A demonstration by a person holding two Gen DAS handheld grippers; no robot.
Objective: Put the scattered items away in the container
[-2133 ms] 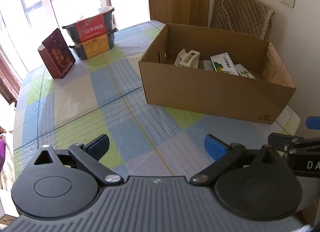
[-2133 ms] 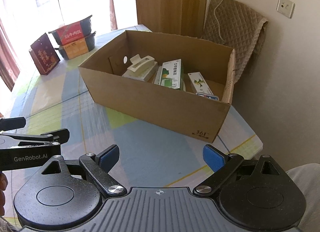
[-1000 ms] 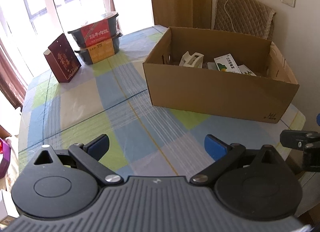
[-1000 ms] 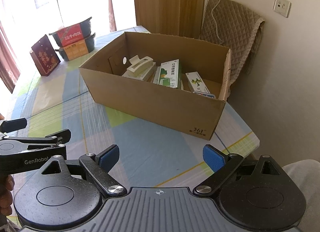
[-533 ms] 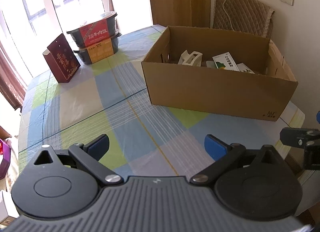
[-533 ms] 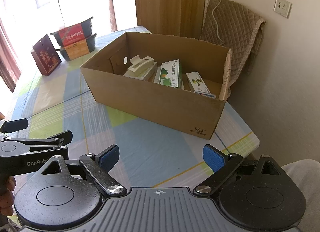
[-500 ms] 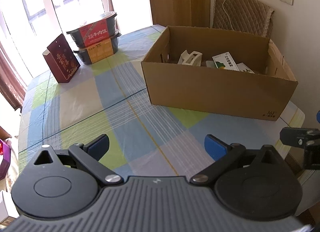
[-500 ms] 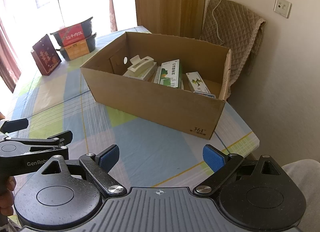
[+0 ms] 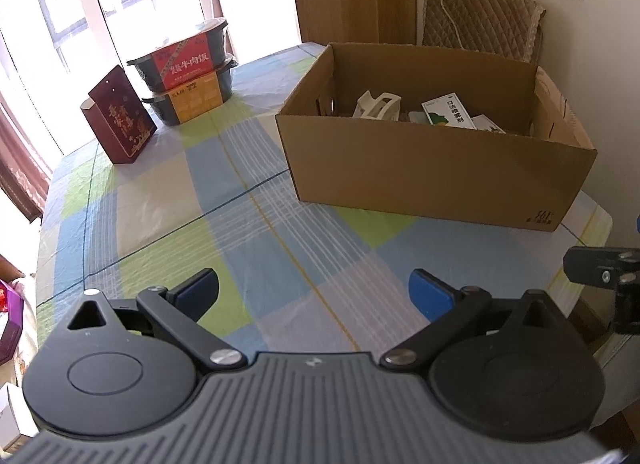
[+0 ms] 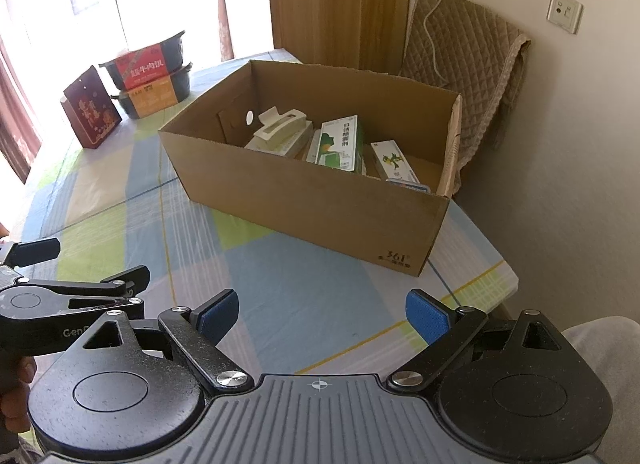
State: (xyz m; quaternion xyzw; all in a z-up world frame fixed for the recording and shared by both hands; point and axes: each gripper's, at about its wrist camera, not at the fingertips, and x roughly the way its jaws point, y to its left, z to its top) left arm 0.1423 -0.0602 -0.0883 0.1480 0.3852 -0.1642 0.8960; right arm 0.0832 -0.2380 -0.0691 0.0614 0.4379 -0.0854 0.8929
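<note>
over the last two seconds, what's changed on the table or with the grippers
Both grippers, left gripper and right gripper, drew back slightly from the cardboard box, open and empty throughout. Nothing was taken or released. The boxes inside, the red carton and the stacked food trays stayed put.

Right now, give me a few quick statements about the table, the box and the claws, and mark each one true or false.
1. Both claws are empty and open. True: the left claw and right claw hold nothing.
2. The cardboard box is empty. False: several small cartons lie inside.
3. The dark red carton stands outside the box. True.
4. The two black meal trays sit side by side. False: one is stacked on the other.
5. The box lies on its side. False: it stands upright, open at the top.
</note>
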